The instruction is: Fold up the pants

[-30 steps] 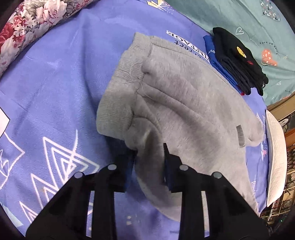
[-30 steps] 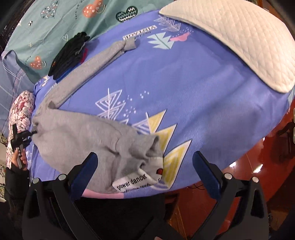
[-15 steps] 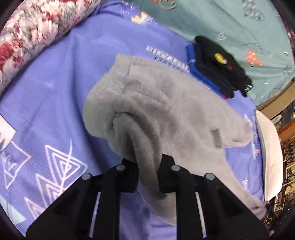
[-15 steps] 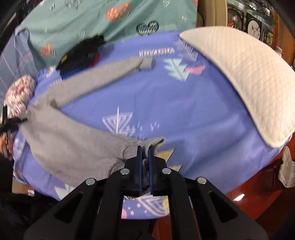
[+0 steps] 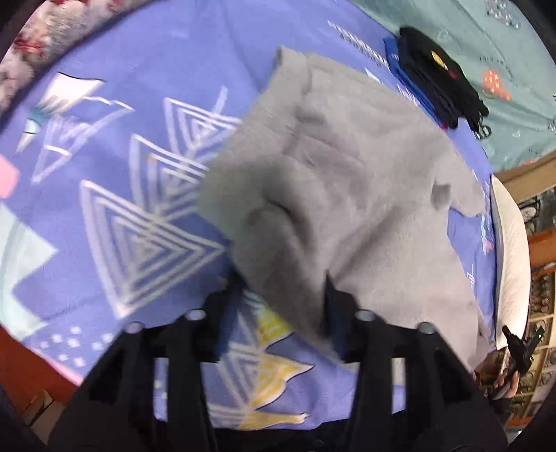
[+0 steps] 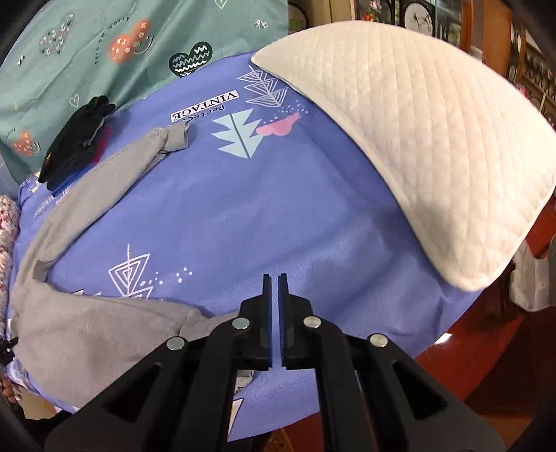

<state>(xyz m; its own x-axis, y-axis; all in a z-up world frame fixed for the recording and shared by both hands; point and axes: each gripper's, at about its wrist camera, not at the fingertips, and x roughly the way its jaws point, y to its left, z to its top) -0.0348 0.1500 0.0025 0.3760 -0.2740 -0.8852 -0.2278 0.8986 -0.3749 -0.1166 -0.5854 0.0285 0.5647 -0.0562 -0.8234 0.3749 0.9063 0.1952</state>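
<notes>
Lying across bed: grey sweatpants [image 5: 351, 194] spread over a purple patterned blanket [image 5: 146, 114], waist end near the left gripper [image 5: 283, 295], one leg reaching away toward a stack of dark folded clothes [image 5: 438, 80].
Left jaws: partly apart, having just been opening; a fold of grey fabric hangs between them, but motion blur hides whether the pads press on it.
Right jaws: the right gripper [image 6: 274, 288] is closed to a thin slit; the tips show nothing between them, while grey cloth runs under the gripper body, so whether any is pinched lower down I cannot tell.
Blurred: the left wrist view is smeared, leaving the waistband seams and blanket triangles soft.
Cut off: the near blanket edge drops behind both gripper bodies.
Only in left view: a floral pillow [image 5: 52, 31] at top left, and the other gripper held in a hand [image 5: 510, 375] at the far right edge.
Only in right view: the far leg's cuff [image 6: 173, 139] beside the printed word VINTAGE, and a white quilted pillow [image 6: 434, 146] seen in full on the right.
Shared: a teal sheet [image 6: 69, 59] with hearts beyond the blanket.
</notes>
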